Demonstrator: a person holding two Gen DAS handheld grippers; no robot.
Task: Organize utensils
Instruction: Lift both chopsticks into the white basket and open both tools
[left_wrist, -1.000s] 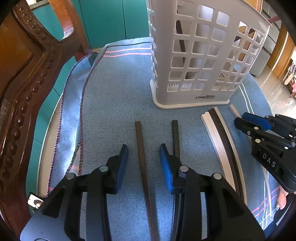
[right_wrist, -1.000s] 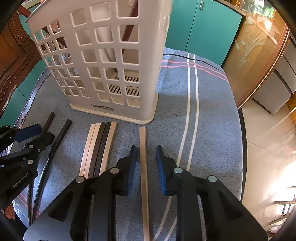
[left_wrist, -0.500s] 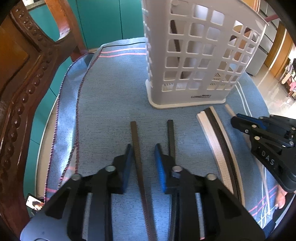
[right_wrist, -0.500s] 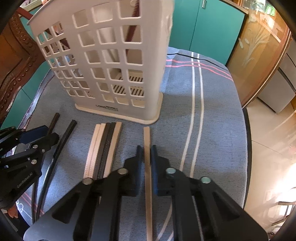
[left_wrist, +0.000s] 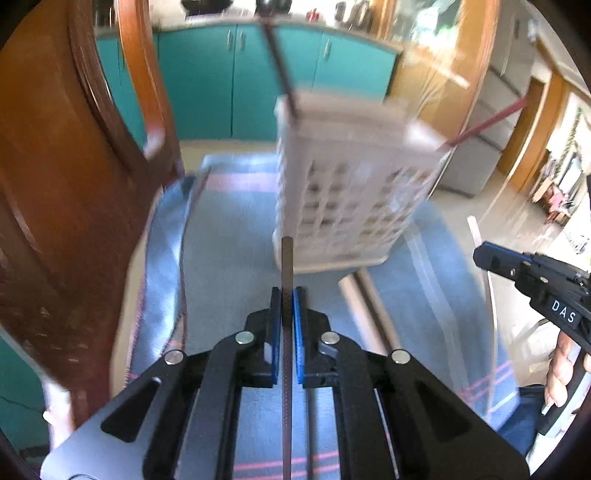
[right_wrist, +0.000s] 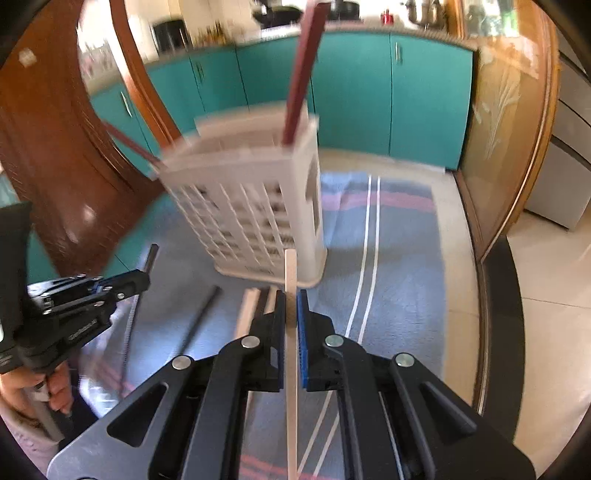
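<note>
2 views, each looking along its own jaws.

Left wrist view
- Left gripper (left_wrist: 287, 295): its jaws have just been closing and are now clamped on a dark stick (left_wrist: 287, 266), blue pads pressing it from both sides.
- Dark stick: runs straight away from the camera, its far end in front of the basket's base.
- Basket (left_wrist: 343, 206): white lattice, upright on the far middle of the bench, blurred; 2 reddish sticks (left_wrist: 280, 70) lean out of its top.
- Bench cloth (left_wrist: 229, 236): blue with pink and white stripes.
- Loose sticks (left_wrist: 365, 314): pale and dark ones lie on the cloth right of the jaws, near the basket.
- Right gripper (left_wrist: 484, 256): enters from the right edge, with a hand (left_wrist: 559, 369) on its grip.
- Chair (left_wrist: 74, 184): carved wood, left.

Right wrist view
- Right gripper (right_wrist: 291, 306): jaws pressed together on a pale stick (right_wrist: 290, 273).
- Pale stick: points toward the basket's (right_wrist: 258, 206) near right corner.
- Loose sticks: a bundle (right_wrist: 255, 306) lies just left of the jaws; 1 dark stick (right_wrist: 201, 317) lies farther left on the cloth.
- Left gripper (right_wrist: 142, 280): at the left edge, gripping its dark stick.
- Cabinets (right_wrist: 354, 92): teal, far behind the bench.
</note>
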